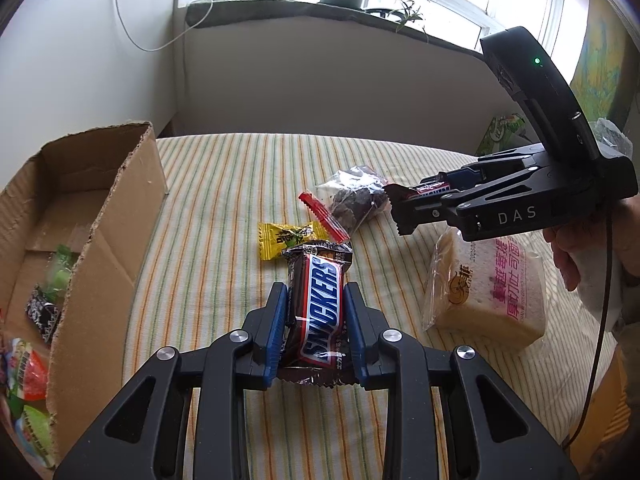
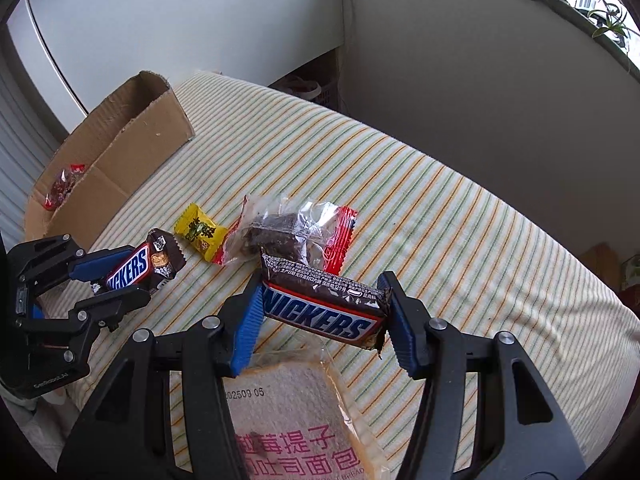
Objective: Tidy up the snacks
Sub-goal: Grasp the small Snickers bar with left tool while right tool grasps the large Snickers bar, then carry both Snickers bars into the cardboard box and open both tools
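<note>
**Snickers bars pinched in both grippers over the striped cloth**

Snickers bar (image 1: 318, 312) sits lengthwise between the blue pads of the left gripper (image 1: 316, 316), pinched just above the striped cloth (image 1: 224, 184). The right gripper (image 2: 322, 316) clamps a 2nd Snickers bar (image 2: 324, 306) crosswise above the bagged bread (image 2: 288, 420). A yellow candy (image 1: 286, 238) and a clear brownie bag (image 1: 354, 200) lie between them; the cardboard box (image 1: 108, 216) stands left.
</note>
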### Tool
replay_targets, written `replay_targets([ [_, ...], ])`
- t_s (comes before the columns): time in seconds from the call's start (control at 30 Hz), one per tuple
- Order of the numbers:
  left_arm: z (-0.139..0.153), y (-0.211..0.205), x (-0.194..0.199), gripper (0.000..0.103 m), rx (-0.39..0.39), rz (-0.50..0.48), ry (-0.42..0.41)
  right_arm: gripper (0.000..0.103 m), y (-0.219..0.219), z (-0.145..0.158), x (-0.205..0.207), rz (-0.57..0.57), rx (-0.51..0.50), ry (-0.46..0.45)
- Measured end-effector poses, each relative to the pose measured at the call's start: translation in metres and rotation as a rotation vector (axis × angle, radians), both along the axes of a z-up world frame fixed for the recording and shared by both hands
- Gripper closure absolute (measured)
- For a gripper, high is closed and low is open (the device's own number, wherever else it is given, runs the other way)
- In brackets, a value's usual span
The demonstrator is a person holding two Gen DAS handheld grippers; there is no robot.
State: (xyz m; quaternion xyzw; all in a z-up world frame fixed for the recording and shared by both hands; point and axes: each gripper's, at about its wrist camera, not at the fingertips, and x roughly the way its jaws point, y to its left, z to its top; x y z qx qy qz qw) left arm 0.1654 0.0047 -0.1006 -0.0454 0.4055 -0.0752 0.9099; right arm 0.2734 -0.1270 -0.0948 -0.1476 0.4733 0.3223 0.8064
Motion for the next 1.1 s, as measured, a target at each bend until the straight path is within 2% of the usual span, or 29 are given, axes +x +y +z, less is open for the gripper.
replay_targets([
  [0.1,0.019,-0.002,-0.009,0.076,-0.005,-0.005,-0.044,0.045,-0.009,0.028,-0.016,-0.028,0.026,-0.071],
  [0.27,0.066,-0.005,-0.038,0.076,-0.013,-0.017,-0.171,0.045,-0.027,0.085,-0.057,-0.064,0.061,-0.187],
  [0.5,0.129,-0.004,-0.097,0.076,-0.011,-0.031,-0.334,0.045,-0.043,0.165,-0.131,-0.088,0.071,-0.345],
  [0.63,0.154,-0.01,-0.133,0.076,-0.008,-0.047,-0.412,0.045,-0.044,0.196,-0.169,-0.098,0.074,-0.409],
  [0.83,0.171,-0.01,-0.164,0.076,-0.016,-0.066,-0.466,0.045,-0.046,0.213,-0.204,-0.111,0.066,-0.441],
  [1.1,0.174,0.0,-0.178,0.076,-0.036,-0.066,-0.492,0.044,-0.046,0.196,-0.215,-0.142,0.095,-0.412],
])
